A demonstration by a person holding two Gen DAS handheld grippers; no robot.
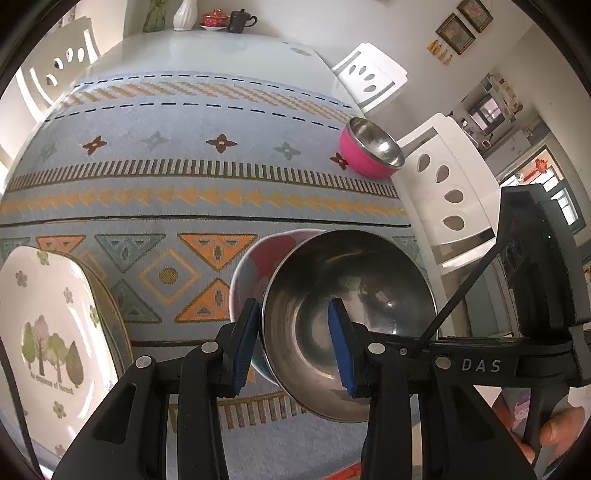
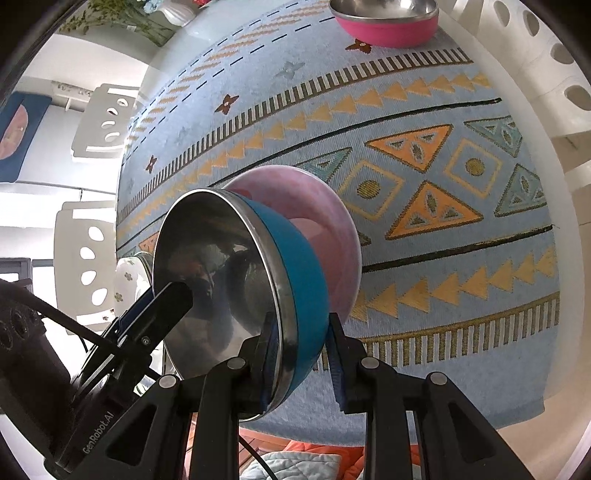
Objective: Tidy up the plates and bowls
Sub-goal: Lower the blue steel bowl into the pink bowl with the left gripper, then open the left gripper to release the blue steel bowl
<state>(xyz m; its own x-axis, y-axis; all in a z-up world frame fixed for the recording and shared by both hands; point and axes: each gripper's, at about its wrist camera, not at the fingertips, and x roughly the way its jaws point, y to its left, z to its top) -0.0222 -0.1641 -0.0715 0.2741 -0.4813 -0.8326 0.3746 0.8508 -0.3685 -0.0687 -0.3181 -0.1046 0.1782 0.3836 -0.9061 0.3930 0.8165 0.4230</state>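
Note:
A steel bowl with a blue outside [image 1: 347, 321] [image 2: 295, 280] is held tilted above the table, nested against a pale pink bowl [image 1: 255, 269] [image 2: 317, 214] behind it. My left gripper [image 1: 295, 347] straddles the blue bowl's rim, one pad inside, one outside. My right gripper [image 2: 303, 365] straddles the rim from the opposite side in the same way. Each gripper shows in the other's view. A second steel bowl with a pink outside [image 1: 369, 149] [image 2: 388, 22] stands upright at the far right edge of the table. A white square plate with a tree print [image 1: 48, 332] lies at the near left.
A patterned blue cloth [image 1: 192, 155] [image 2: 443, 206] covers the table. White chairs [image 1: 443, 184] stand around it. A vase, a red lidded cup and a dark mug [image 1: 240, 20] stand at the far end.

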